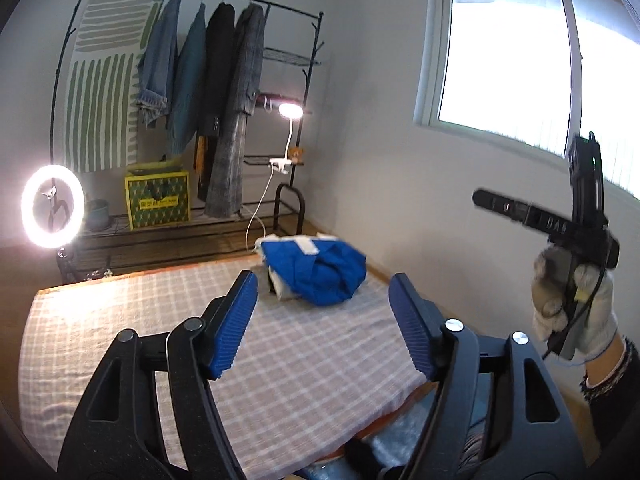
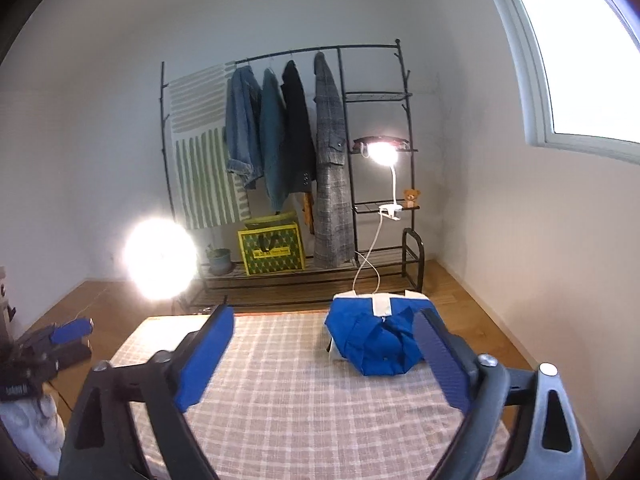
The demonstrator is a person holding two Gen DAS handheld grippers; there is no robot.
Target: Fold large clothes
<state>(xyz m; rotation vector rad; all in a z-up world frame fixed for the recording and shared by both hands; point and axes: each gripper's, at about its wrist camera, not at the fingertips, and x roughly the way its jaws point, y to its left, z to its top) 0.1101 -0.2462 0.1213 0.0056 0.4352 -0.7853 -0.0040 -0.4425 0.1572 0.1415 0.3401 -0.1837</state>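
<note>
Yellow-green bag (image 2: 273, 247) on rack shelf (image 2: 312, 272)

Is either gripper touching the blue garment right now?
Apart. The left wrist view shows checked cloth between the left gripper and the blue garment.

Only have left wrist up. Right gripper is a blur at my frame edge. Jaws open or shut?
Observer: Open. In the right wrist view the right gripper stands wide, with nothing between the jaws.
Operator: Garment relative to it?
Observer: The blue garment lies ahead on the checked cloth, partly hidden behind the right-hand jaw. I see no contact.
Operator: Left gripper visible from there?
Observer: Yes. The left gripper shows at the picture's left edge, blurred, to the left of the cloth.
</note>
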